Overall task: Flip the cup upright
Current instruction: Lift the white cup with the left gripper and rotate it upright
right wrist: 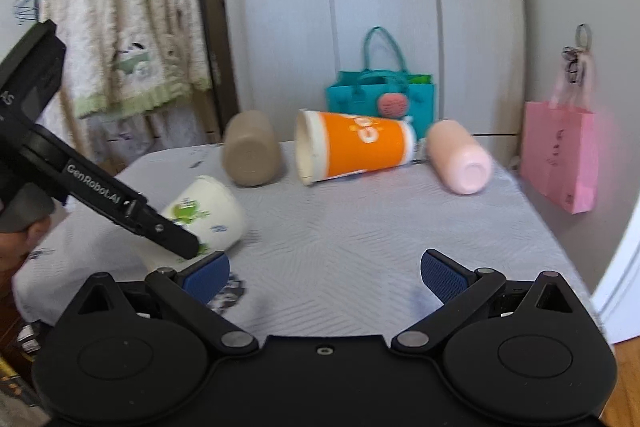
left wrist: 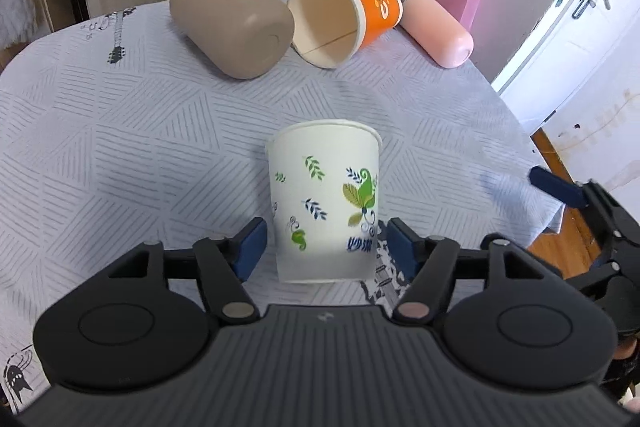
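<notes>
A white paper cup with green leaf print (left wrist: 325, 203) sits between the fingers of my left gripper (left wrist: 324, 247), with small gaps on both sides, so the jaws are open around it. In the right wrist view the same cup (right wrist: 208, 211) is tilted, rim away from the left gripper, above the table. My right gripper (right wrist: 325, 275) is open and empty over the table's near part; one of its blue pads (left wrist: 556, 187) shows at the right in the left wrist view.
A tan cup (left wrist: 232, 21), an orange paper cup (left wrist: 344, 17) and a pink cup (left wrist: 438, 29) lie on their sides at the back of the grey-clothed table (left wrist: 140, 147). A teal bag (right wrist: 380, 99) and a pink bag (right wrist: 560, 155) stand behind. The table edge drops off at right.
</notes>
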The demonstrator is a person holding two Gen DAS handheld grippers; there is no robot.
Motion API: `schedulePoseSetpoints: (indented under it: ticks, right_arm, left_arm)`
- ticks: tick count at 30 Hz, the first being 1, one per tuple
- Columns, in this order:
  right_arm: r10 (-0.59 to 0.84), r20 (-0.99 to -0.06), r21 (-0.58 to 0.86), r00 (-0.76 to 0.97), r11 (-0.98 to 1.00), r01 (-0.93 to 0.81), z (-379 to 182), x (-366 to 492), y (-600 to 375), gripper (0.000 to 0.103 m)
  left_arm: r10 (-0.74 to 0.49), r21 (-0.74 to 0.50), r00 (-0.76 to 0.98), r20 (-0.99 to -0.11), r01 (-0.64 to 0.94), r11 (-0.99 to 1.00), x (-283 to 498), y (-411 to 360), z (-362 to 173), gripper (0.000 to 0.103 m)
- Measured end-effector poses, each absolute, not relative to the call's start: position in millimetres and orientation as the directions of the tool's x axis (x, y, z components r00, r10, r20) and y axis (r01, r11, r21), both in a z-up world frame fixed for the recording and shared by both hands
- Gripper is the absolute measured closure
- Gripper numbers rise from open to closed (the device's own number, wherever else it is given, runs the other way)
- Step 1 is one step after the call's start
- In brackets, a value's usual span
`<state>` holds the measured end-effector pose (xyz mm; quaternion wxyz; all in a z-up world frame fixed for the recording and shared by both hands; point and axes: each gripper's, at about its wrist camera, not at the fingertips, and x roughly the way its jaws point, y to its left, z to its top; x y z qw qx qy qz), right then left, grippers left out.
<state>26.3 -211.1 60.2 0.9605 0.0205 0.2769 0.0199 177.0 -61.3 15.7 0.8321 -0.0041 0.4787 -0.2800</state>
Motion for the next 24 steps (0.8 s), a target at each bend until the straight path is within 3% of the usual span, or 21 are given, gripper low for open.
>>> schedulePoseSetpoints:
  ticks: [11,17,19,24]
  right_arm:
    - [0.438,-0.608,0.386,0.662,0.892,-0.235,45.4,74.9,-182.3,0.0]
    - [0.506,-0.627,0.499,0.593,0.845,-0.194,32.8,107.3,-175.6,0.0]
    - [0.509,-0.629,0.506,0.588,0.842,-0.188,29.4,114.0,-173.5,0.001]
    - [0.511,-0.64,0.446,0.574,0.855,-0.264,31.0,122.2,-159.7,0.024]
  left_arm:
    - [-0.523,-0.345,0.42,-0.741,0.43,0.834,178.8,-30.8,23.0,0.037]
    - [-0.596,-0.425,0.38,-0.707,0.445,0.788,195.1,-24.3,18.8,0.04]
    - [-0.607,-0.44,0.366,-0.706,0.446,0.78,201.1,-24.7,14.9,0.045]
    - [-0.644,-0.467,0.356,-0.678,0.468,0.75,203.3,-23.7,8.7,0.051]
